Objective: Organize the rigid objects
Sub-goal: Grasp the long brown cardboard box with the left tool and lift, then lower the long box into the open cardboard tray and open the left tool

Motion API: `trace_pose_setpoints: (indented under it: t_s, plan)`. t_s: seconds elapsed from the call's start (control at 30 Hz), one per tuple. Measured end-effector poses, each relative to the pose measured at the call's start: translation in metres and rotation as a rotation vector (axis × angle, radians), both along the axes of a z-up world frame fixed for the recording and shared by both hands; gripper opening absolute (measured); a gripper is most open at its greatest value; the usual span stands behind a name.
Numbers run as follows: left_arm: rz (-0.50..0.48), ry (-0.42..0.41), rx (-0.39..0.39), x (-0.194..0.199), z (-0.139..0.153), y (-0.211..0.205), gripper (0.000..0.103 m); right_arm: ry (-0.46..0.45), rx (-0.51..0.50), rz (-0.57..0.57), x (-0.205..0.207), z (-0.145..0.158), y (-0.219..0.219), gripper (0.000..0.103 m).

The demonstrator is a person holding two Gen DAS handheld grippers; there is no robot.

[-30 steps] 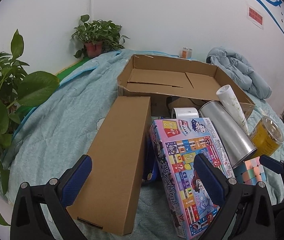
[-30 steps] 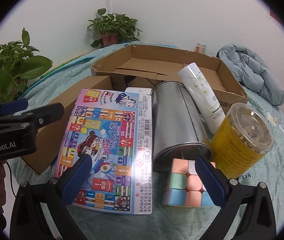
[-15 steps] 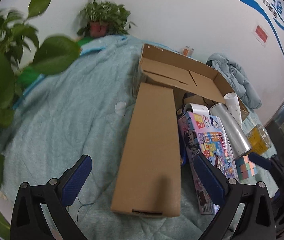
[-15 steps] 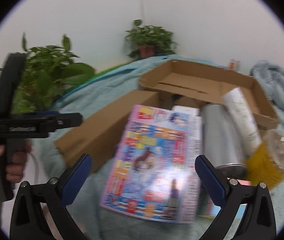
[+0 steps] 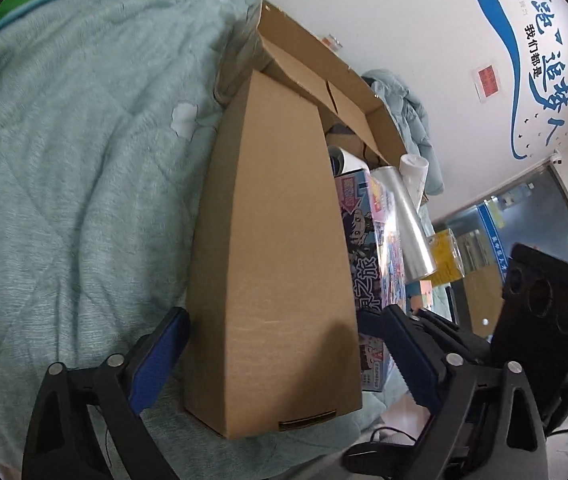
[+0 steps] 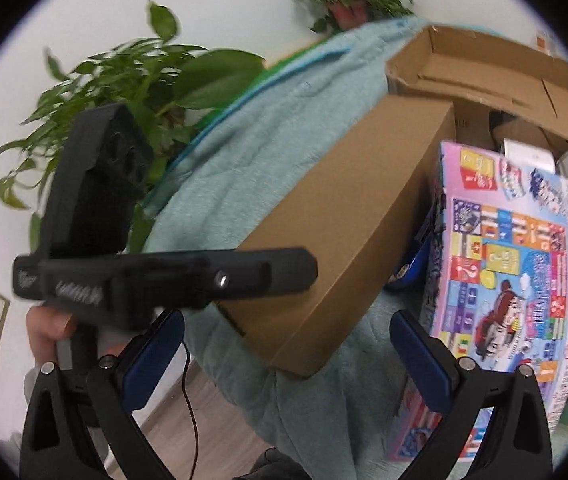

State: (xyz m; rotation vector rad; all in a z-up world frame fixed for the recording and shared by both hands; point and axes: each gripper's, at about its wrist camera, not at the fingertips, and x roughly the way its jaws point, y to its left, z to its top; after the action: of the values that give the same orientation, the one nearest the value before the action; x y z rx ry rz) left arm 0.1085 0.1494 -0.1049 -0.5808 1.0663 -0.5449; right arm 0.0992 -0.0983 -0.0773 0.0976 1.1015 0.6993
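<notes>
A long closed brown cardboard box (image 5: pixel 276 248) lies on a teal blanket, its near end between the open fingers of my left gripper (image 5: pixel 284 364), which straddles it without pressing. It also shows in the right wrist view (image 6: pixel 348 216). A colourful board game box (image 6: pixel 512 280) lies to its right, seen in the left wrist view too (image 5: pixel 368 248). My right gripper (image 6: pixel 288 360) is open and empty in front of the brown box's near corner. The left gripper's body (image 6: pixel 164 280) crosses the right wrist view.
A large open cardboard tray (image 5: pixel 324 76) sits behind. A silver cylinder (image 5: pixel 408 224), a white tube (image 5: pixel 414 172), a yellow jar (image 5: pixel 448 256) and a pastel cube (image 5: pixel 420 296) lie at right. Potted plants (image 6: pixel 132 80) stand left. The blanket's edge drops to the floor (image 6: pixel 188 412).
Both grippers swung left and down toward the near end of the brown box. The left gripper's fingers now straddle that end. Both stay open.
</notes>
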Motion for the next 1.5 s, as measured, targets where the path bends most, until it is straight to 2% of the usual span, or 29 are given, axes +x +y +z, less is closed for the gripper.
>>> trace_pose_setpoints:
  t_s: [0.07,0.2,0.33,0.5,0.7,0.83,1.03,1.3,1.5]
  plan:
    - [-0.003,0.017,-0.038,0.005,-0.004,0.002,0.093,0.045,-0.001,-0.007,0.005,-0.006,0.008,0.1]
    - [-0.02,0.058,-0.027,0.014,-0.01,0.002,0.077,0.075,-0.059,-0.039,0.01,-0.019,0.02,0.093]
    - [-0.029,0.072,-0.023,0.019,-0.014,-0.001,0.077,0.071,-0.097,-0.065,0.021,-0.023,0.018,0.09]
    - [-0.027,0.034,0.038,0.016,-0.002,-0.014,0.076,0.058,-0.108,-0.055,0.022,-0.022,0.019,0.089]
    - [-0.009,-0.049,0.093,0.005,0.029,-0.03,0.076,-0.019,-0.088,-0.048,0.014,-0.006,0.019,0.089]
    - [-0.002,-0.106,0.155,-0.004,0.057,-0.041,0.076,-0.083,-0.07,-0.044,0.005,0.008,0.013,0.089]
    - [0.007,-0.204,0.186,0.0,0.105,-0.054,0.076,-0.205,-0.039,-0.061,0.008,0.04,-0.001,0.089]
    - [-0.035,-0.329,0.262,0.046,0.169,-0.089,0.076,-0.33,-0.005,-0.111,0.043,0.085,-0.021,0.088]
    - [-0.052,-0.378,0.289,0.092,0.208,-0.109,0.076,-0.387,0.005,-0.157,0.089,0.106,-0.032,0.088]
